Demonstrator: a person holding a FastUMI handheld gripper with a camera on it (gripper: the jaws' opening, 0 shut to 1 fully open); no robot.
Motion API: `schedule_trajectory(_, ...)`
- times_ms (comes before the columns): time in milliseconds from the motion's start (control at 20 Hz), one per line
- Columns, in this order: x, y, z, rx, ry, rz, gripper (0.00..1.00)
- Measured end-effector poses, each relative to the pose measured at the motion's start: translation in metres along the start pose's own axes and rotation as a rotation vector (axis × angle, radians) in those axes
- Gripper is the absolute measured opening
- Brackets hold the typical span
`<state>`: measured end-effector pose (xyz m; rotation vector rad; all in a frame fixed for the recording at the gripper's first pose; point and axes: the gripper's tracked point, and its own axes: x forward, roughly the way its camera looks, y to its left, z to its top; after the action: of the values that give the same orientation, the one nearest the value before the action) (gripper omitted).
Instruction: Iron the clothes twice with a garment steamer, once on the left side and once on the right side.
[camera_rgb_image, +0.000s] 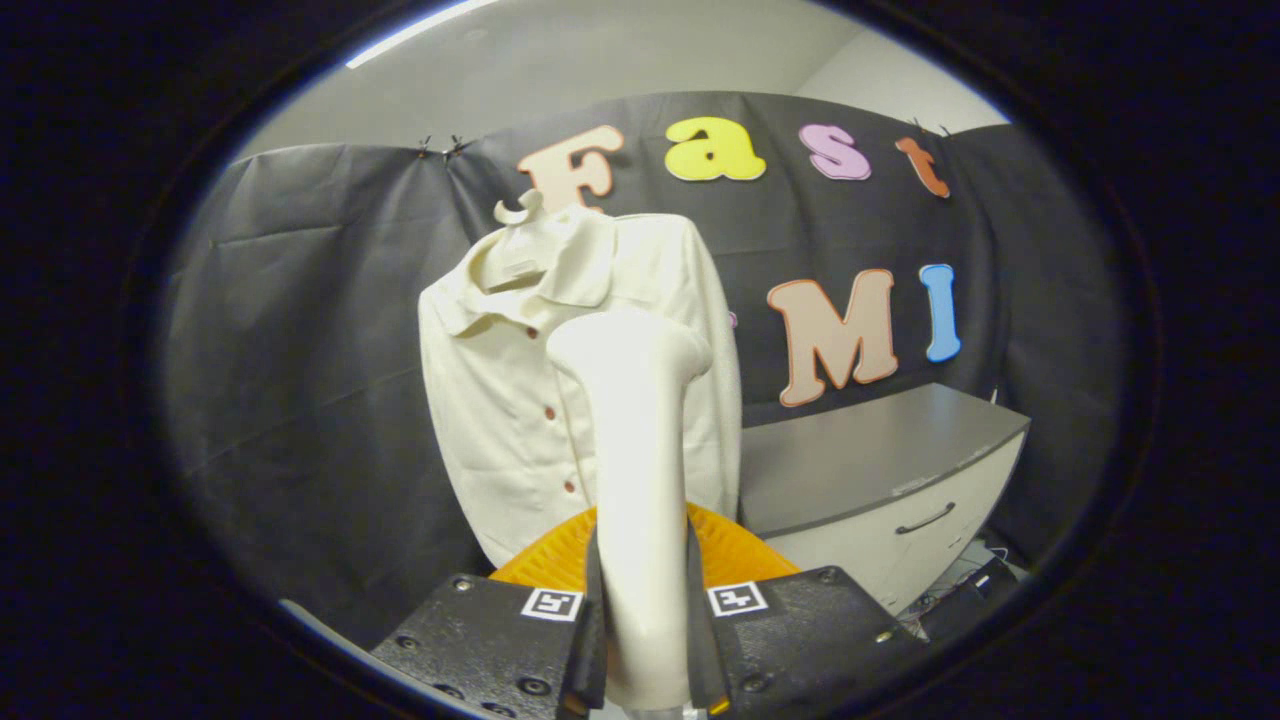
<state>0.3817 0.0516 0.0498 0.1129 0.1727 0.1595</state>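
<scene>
We see our jaws (640, 640) clamped from both sides on the handle of the garment steamer (632, 480), which stands upright between them. Its head sits in front of the cream shirt (500, 400), hung on a hanger (520, 225) just beyond.

The garment steamer (636, 480), clamped between the fingers of the gripper (645, 640), hides the middle of the shirt (500, 400) and part of its button row. The steamer's face is turned away, and its base is cut off below the fingers. An orange object (740, 555) behind shows only partly; what it is cannot be told.
</scene>
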Motion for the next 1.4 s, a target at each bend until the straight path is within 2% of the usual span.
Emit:
schedule_trajectory(500,0.078,0.133,-0.016,-0.049,-0.024,0.159,0.31)
schedule_trajectory(700,0.108,0.147,-0.018,-0.06,-0.06,0.132,0.31)
schedule_trajectory(950,0.13,0.15,-0.05,-0.028,-0.011,0.148,0.31)
schedule_trajectory(1200,0.149,0.145,-0.067,-0.097,0.006,0.098,0.31)
schedule_trajectory(1400,0.165,0.144,-0.114,-0.091,0.139,0.047,0.31)
